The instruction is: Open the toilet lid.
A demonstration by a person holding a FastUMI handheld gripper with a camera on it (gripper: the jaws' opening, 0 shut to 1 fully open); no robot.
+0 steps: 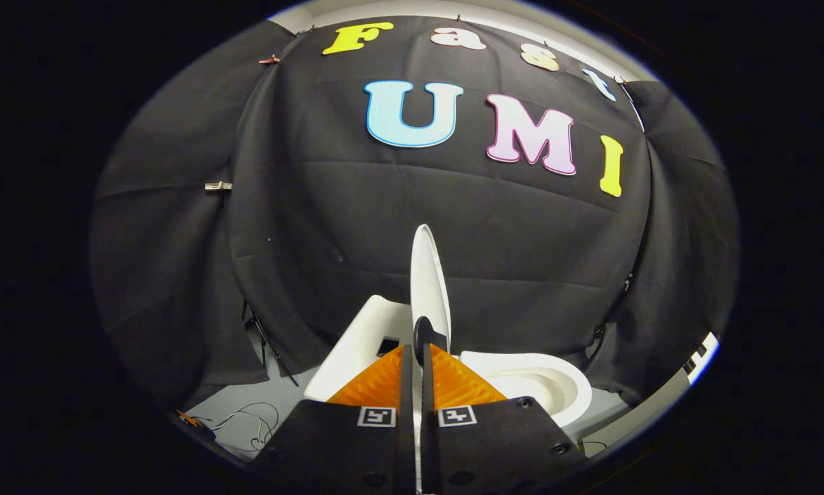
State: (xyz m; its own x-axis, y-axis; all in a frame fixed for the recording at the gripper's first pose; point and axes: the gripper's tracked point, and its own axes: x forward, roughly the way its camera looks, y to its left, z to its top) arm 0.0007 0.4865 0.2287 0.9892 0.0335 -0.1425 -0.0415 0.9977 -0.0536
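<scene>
Lid [428, 275]: gripper view. Stands upright, seen edge-on, rising straight ahead of the claw [417, 354]; long axis vertical. Claw nearly closed, its fingers pinching the lid's lower edge between them. Bowl [556, 392]: open, ahead and to the right of the fingers. Tank [364, 344]: left of the lid, partly behind the fingers. Hinge hidden by the fingers. Judged: lid is essentially raised.
</scene>
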